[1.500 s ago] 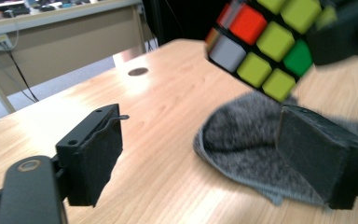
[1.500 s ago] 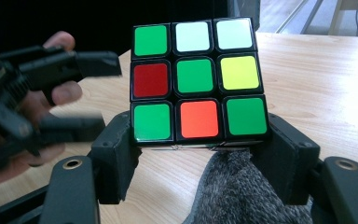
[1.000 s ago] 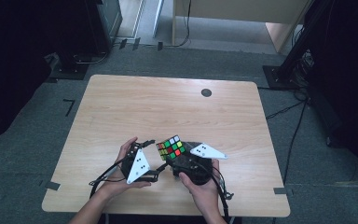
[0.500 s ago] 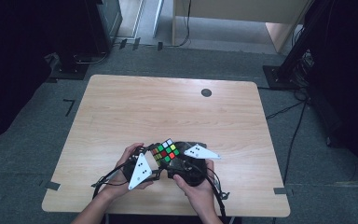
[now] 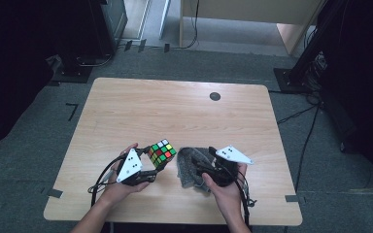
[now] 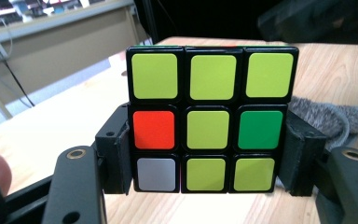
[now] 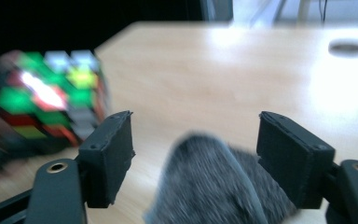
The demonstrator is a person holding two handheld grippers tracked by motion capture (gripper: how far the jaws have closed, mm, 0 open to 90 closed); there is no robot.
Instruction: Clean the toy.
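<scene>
The left gripper [image 5: 151, 164] grips the cube [image 5: 161, 153] between its pads, one on each side of the lower two rows, and holds it clear of the table [image 5: 175, 107]. In the left gripper view the cube [image 6: 211, 118] turns a mostly yellow face to the camera, with one orange, one green and one white square on it. Just to the right of the cube, a grey cloth [image 5: 193, 167] lies crumpled on the table near the front edge. The right gripper [image 5: 201, 167] sits over the cloth; its jaws have just been opening and stand apart, with a fold of the cloth [image 7: 214, 186] rising between them, and neither pad presses on it. In the right gripper view the cube [image 7: 46, 102] shows blurred, left of the cloth. A small dark disc [image 5: 215, 96] lies on the table well beyond the cube, toward the far edge.
</scene>
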